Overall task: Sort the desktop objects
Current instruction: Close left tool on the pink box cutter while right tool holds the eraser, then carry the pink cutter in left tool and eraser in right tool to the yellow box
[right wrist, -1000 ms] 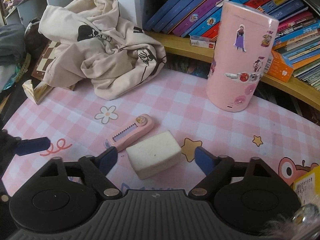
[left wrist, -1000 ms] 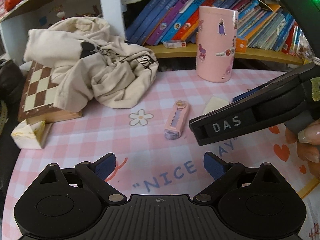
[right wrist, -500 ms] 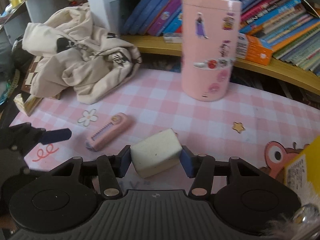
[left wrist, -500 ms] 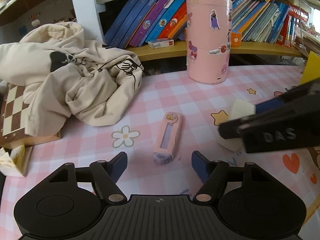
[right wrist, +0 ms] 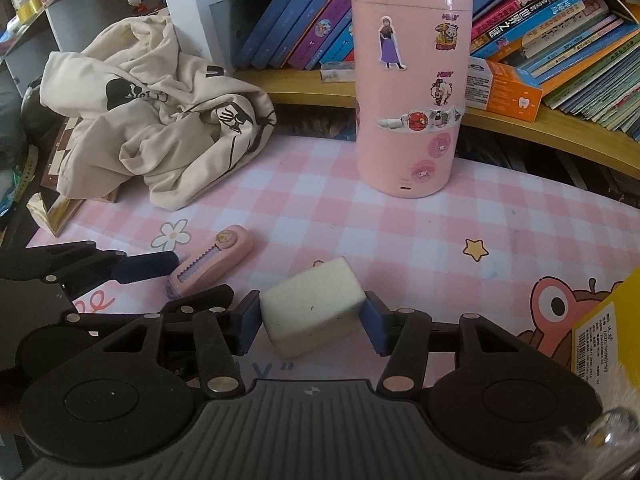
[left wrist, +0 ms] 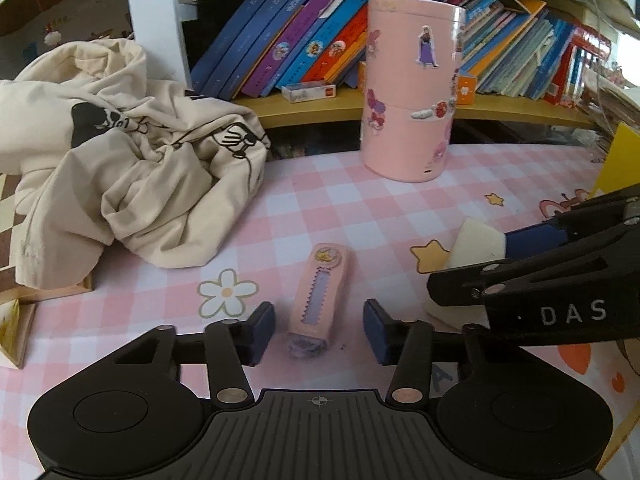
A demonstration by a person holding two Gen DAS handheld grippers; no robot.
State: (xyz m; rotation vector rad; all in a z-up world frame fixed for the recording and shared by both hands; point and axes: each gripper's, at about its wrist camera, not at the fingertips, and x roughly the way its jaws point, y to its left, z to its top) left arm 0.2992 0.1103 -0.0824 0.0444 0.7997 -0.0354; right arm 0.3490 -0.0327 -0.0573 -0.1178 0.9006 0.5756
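Pink checked desk (left wrist: 340, 200): left gripper (left wrist: 318, 330) jaws closing astride pink cutter (left wrist: 318, 292), gaps remain; right gripper (right wrist: 310, 322) clamps eraser (right wrist: 312, 304).

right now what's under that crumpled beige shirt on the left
A chessboard pokes out from under the crumpled beige shirt, its checkered top and wooden edge showing. The shirt covers most of the board, so whether anything else lies beneath cannot be seen.

We see a pink-checked tabletop (left wrist: 360, 208) before us. At twelve o'clock a yellow wooden shelf (left wrist: 320, 108) carries leaning books (left wrist: 304, 36); at eleven o'clock stands a white upright post (left wrist: 156, 16). Daylight glows at two o'clock.
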